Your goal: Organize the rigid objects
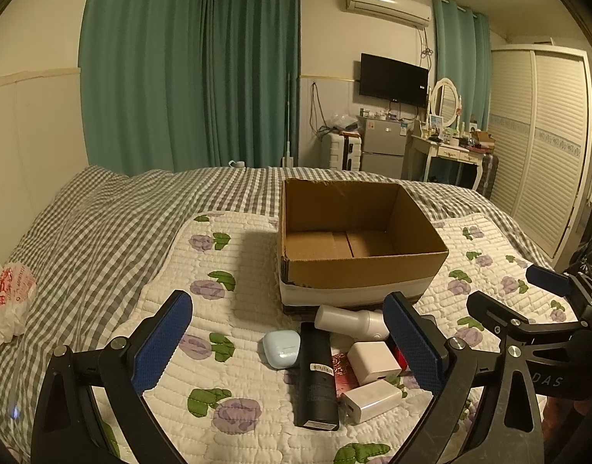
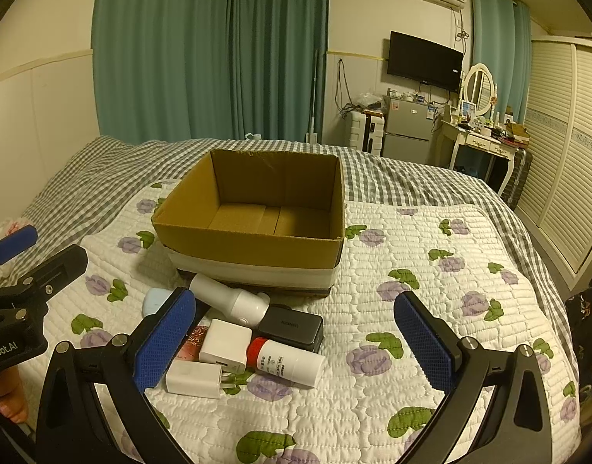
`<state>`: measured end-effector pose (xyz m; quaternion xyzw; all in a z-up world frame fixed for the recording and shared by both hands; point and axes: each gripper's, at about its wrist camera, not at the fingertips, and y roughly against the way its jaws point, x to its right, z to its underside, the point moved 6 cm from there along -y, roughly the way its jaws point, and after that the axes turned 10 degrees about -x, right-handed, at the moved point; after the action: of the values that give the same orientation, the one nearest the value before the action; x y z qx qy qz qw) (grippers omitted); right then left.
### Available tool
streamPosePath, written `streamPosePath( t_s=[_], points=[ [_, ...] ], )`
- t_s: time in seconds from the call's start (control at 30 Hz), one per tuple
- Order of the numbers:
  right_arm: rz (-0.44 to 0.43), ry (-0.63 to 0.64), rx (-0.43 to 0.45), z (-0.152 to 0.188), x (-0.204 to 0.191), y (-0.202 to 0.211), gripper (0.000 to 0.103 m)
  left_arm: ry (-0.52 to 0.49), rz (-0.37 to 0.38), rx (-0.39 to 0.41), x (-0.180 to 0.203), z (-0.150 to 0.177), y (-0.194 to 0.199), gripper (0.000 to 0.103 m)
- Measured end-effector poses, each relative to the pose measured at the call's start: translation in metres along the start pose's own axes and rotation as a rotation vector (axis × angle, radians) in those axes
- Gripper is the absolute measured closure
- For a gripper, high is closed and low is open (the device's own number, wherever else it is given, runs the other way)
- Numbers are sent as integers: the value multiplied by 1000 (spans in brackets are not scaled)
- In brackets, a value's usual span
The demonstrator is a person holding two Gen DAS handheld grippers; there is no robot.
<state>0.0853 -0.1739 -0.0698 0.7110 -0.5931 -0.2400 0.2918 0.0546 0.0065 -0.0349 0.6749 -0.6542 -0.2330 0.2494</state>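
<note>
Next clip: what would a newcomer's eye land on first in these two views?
Most likely the open, empty cardboard box in the middle of the floral quilt. Next comes the cluster right in front of it: a white bottle lying on its side, two white chargers, a black power bank and a long black cylinder. Framing it all, the left gripper and right gripper are both wide open, holding nothing.
</note>
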Motion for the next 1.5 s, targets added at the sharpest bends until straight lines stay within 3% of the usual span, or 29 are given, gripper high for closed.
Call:
streamPosePath(
  t_s=[0.4,0.63,0.77,0.87,0.9,1.0,1.1,1.23,1.5],
  points=[
    [1,-5,-24,4,2,-7,0,-14,-14,-51,-1,7,-12,3],
    [5,-16,-82,16,5,-25,0,-15,49,-260,3,48,-68,4],
    [1,-18,-113,24,5,-37,0,-43,57,-337,11,67,-92,5],
    [-4,-15,-135,29,3,-46,0,-84,46,-395,21,79,-109,10],
    [-4,-12,-139,30,2,-48,0,-94,45,-407,23,82,-113,18],
    [-3,3,-152,34,-2,-53,0,-83,75,-462,27,84,-129,60],
    [-1,13,-165,37,-4,-58,0,-63,109,-510,29,83,-144,62],
    [-2,28,-187,42,-8,-65,0,-100,130,-516,34,82,-147,65],
    [-50,78,-228,53,-31,-73,0,-61,104,-448,6,81,-100,68]
  ],
)
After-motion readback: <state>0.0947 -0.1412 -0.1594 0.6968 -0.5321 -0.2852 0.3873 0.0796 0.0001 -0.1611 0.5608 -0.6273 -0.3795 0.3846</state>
